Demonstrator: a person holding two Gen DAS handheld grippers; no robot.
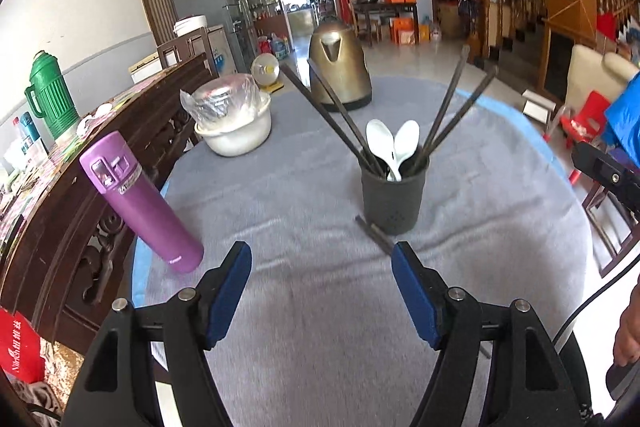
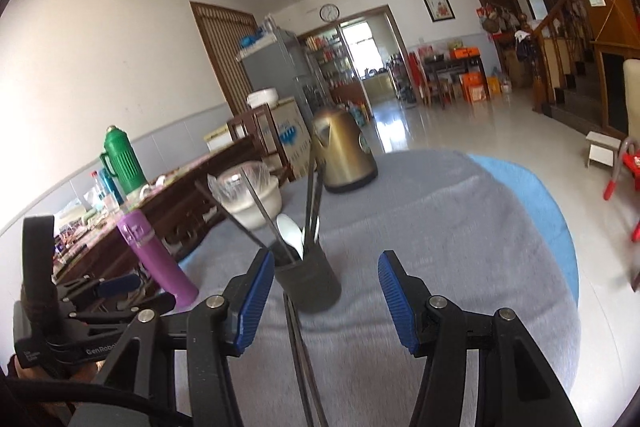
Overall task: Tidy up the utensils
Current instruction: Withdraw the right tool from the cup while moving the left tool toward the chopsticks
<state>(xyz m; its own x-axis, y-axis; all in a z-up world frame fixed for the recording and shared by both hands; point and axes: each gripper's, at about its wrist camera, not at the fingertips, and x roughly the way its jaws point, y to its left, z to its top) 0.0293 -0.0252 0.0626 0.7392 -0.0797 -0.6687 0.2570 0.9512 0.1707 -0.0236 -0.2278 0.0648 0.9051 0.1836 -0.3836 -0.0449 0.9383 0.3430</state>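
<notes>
A dark grey utensil holder (image 1: 392, 201) (image 2: 308, 285) stands on the grey cloth. It holds two white spoons (image 1: 394, 143) (image 2: 291, 233) and several dark chopsticks (image 1: 340, 117) (image 2: 312, 195). A loose pair of dark chopsticks (image 1: 374, 233) (image 2: 300, 359) lies flat on the cloth by the holder's base. My left gripper (image 1: 322, 289) is open and empty, just short of the holder. My right gripper (image 2: 326, 301) is open and empty, above the loose pair, with the holder between its fingertips' line of sight.
A purple flask (image 1: 140, 213) (image 2: 154, 257) stands at the left. A white bowl with a plastic-wrapped lid (image 1: 234, 121) (image 2: 250, 197) and a gold kettle (image 1: 340, 67) (image 2: 344, 155) stand farther back. The round table's blue edge (image 2: 552, 211) curves at the right. A dark wooden sideboard (image 1: 80, 187) is at the left.
</notes>
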